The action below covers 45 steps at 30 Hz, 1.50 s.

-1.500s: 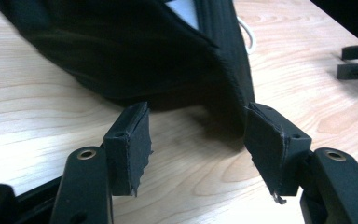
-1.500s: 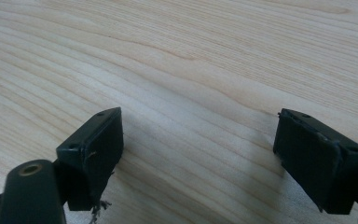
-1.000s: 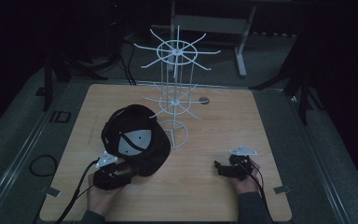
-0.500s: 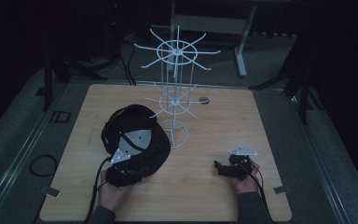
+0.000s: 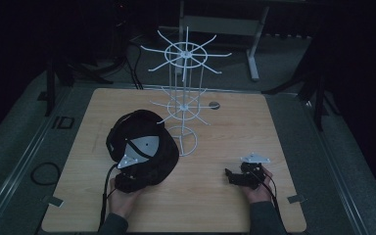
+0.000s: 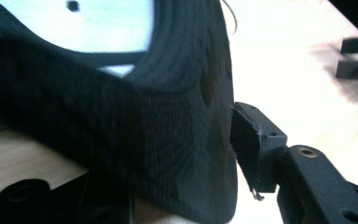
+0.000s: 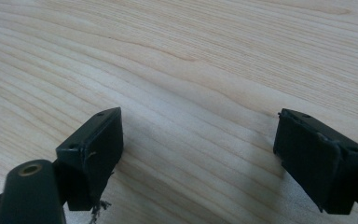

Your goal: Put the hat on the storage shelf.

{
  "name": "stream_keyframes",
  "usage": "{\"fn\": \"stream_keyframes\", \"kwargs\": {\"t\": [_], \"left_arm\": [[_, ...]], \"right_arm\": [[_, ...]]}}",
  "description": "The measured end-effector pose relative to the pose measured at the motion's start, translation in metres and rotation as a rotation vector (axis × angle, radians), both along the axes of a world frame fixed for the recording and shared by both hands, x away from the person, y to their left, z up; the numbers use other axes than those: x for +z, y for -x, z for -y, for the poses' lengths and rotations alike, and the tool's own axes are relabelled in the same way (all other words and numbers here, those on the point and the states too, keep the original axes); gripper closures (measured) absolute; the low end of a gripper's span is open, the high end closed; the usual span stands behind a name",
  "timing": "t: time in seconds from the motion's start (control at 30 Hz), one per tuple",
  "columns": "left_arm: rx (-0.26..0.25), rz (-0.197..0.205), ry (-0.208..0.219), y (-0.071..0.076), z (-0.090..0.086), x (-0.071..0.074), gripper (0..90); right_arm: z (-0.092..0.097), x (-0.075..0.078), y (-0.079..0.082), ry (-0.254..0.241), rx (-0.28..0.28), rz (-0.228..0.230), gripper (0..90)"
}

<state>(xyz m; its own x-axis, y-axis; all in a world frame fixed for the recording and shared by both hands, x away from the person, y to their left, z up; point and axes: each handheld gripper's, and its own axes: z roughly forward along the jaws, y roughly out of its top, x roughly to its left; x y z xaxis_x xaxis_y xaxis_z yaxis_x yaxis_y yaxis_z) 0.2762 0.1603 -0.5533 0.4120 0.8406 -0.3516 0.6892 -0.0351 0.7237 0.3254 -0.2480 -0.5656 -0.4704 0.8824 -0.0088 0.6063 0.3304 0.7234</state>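
The wooden table [image 5: 284,127] carries a white wire rack [image 5: 185,93] standing upright at far centre. A black cap [image 5: 144,147] lies near left, just beside the rack base. The left gripper [image 6: 177,186] is clamped on the cap's edge. The right gripper [image 7: 200,154] rests near right, jaws apart over bare wood.

Matt black woven-cloth cap [image 5: 144,149], white wire rack [image 5: 184,88], pale smooth-grained wooden table [image 5: 235,127].

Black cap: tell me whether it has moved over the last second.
Yes. In the high view the black cap, held in the left gripper, has shifted slightly right and toward the person, so it now sits closer to the base of the white wire rack.
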Motion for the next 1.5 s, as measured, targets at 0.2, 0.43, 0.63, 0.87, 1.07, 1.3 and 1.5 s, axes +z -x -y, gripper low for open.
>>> {"fn": "stream_keyframes", "kwargs": {"t": [0.2, 0.43, 0.63, 0.87, 1.07, 1.3, 1.5], "left_arm": [[0.014, -0.013, 0.011, -0.004, -0.001, -0.001, 59.3], [0.023, 0.011, 0.022, -0.006, -0.003, 0.003, 69.7], [0.047, 0.022, 0.035, -0.007, -0.009, 0.005, 71.6], [0.051, 0.01, 0.008, -0.004, 0.001, -0.001, 62.6], [0.055, -0.014, 0.002, -0.002, 0.006, -0.008, 64.5], [0.033, 0.011, 0.033, 0.001, 0.005, -0.001, 73.2], [0.038, 0.025, 0.06, 0.003, 0.0, 0.006, 74.9]], "right_arm": [[0.0, 0.0, 0.0, 0.0, 0.001, 0.0, 15.4], [0.0, 0.0, 0.0, 0.0, 0.001, 0.0, 15.5], [0.0, 0.0, 0.0, 0.0, 0.001, 0.0, 15.4], [0.0, 0.0, 0.0, 0.0, 0.002, 0.0, 15.4], [0.0, 0.0, 0.0, 0.0, 0.001, 0.001, 15.4], [0.0, 0.0, 0.0, 0.0, 0.001, 0.001, 15.4], [0.0, 0.0, 0.0, 0.0, 0.001, 0.001, 15.4]]}}
